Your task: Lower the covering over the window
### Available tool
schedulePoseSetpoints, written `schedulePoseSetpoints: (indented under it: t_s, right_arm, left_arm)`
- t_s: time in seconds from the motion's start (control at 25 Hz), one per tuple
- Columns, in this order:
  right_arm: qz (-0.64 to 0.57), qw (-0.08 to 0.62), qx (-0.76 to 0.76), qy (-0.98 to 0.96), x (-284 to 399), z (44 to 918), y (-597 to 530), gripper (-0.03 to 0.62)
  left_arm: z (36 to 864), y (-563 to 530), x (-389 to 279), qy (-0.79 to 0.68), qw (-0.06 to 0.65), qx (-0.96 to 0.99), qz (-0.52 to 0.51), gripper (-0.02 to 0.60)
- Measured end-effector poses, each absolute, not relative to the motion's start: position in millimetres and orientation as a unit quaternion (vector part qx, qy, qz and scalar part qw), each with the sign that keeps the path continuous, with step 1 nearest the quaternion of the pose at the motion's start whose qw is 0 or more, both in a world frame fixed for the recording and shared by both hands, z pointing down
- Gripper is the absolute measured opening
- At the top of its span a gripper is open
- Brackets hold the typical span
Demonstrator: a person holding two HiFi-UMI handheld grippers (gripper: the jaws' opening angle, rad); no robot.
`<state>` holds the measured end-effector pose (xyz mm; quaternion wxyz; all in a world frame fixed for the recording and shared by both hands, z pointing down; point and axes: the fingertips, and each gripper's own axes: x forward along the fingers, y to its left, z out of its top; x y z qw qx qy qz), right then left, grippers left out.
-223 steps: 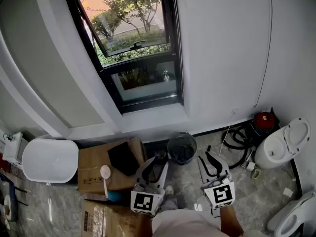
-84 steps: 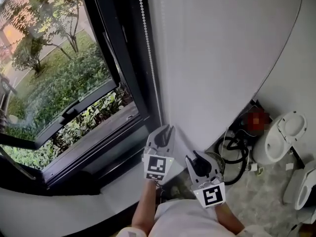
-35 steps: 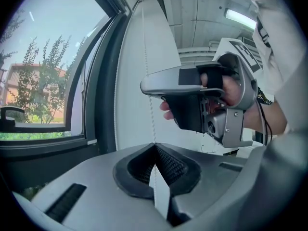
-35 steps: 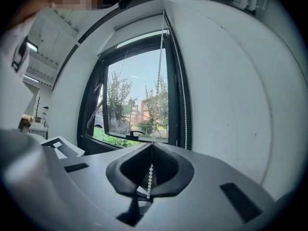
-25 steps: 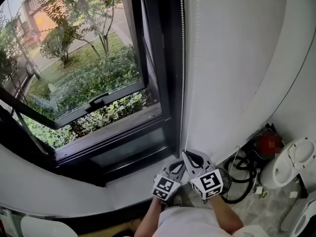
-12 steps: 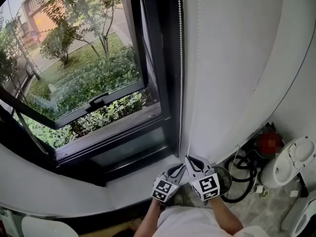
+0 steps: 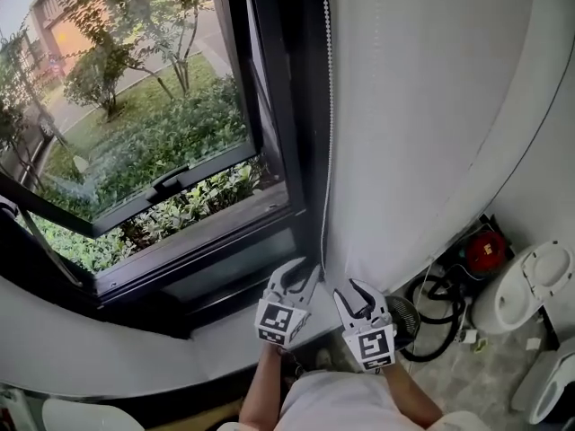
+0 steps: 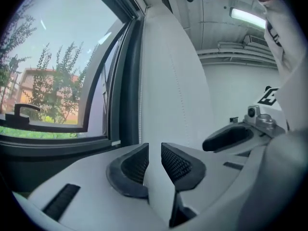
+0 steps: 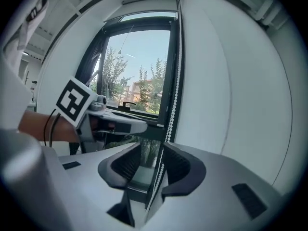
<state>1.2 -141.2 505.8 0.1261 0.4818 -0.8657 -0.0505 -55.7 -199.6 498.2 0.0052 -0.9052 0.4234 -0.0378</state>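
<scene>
Bead chain [image 7: 325, 106] hangs beside window [image 7: 153, 151]; left gripper [image 7: 297, 275], right gripper [image 7: 360, 294] at its lower end, jaws just opening, nothing visibly clamped.

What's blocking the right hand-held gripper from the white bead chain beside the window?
Nothing visible. The white bead chain hangs between the jaws of the right hand-held gripper, which have just been opening; the pads do not press on it.

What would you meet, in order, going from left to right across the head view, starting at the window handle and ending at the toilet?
window handle → black window frame → bead chain → white wall → red canister → toilet
</scene>
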Motion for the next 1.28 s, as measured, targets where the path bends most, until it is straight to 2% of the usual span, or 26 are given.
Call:
schedulePoseSetpoints:
  t_s: [0.32,0.52,0.88,1.08,1.16,1.28]
  right_arm:
    - [-0.042,0.130,0.500,-0.855,13,502,-144,0.175]
    - [-0.040,0.136,0.512,-0.847,21,502,-146,0.175]
    - [-0.051,0.140,0.516,-0.844,26,502,-149,0.173]
    - [-0.053,0.140,0.512,-0.846,24,501,-150,0.173]
    - [-0.054,0.139,0.510,-0.847,24,501,-150,0.173]
    - [-0.054,0.139,0.508,-0.849,24,501,-151,0.173]
  left_arm:
    - [478,-263,-43,0.450,0.014,-0.892,-0.029,0.150]
    - [481,-294,-33,0.476,0.015,-0.878,-0.039,0.155]
    - [481,-324,-24,0.514,0.014,-0.856,-0.046,0.229]
    - [482,-332,-30,0.539,0.022,-0.840,-0.052,0.215]
    - [482,-333,-34,0.548,0.024,-0.835,-0.050,0.141]
    - [480,-329,-36,0.545,0.025,-0.837,-0.046,0.101]
